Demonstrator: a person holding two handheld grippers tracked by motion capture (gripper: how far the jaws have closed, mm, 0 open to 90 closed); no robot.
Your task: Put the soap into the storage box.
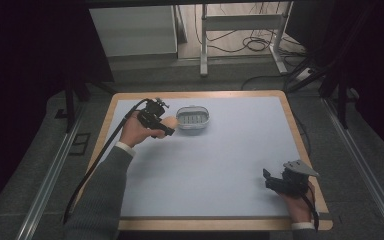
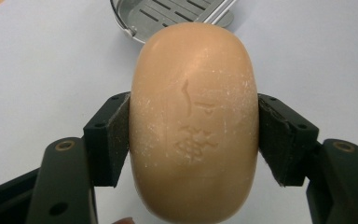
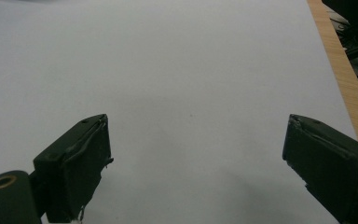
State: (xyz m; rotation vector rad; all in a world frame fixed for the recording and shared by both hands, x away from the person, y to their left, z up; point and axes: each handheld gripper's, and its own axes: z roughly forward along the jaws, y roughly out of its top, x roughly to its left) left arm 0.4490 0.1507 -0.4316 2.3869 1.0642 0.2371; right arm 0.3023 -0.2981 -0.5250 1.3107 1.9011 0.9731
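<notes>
Left gripper point(image 1: 167, 129) — near far left corner of table point(image 1: 220, 165); jaws clamped on soap point(image 2: 195, 123), pads pressing its two long flanks, likely so the bar cannot roll while carried. Soap — oval, tan, stamped face up, held clear of the mat; long axis along the jaws, far end pointing at dish point(image 1: 193, 119), almost over its near rim. Dish — metal, slotted, empty, just right of soap near far edge; apparently the drop-off. Right gripper point(image 1: 268, 180) — near right corner, well apart; jaws wide, holding nothing, seemingly parked.
</notes>
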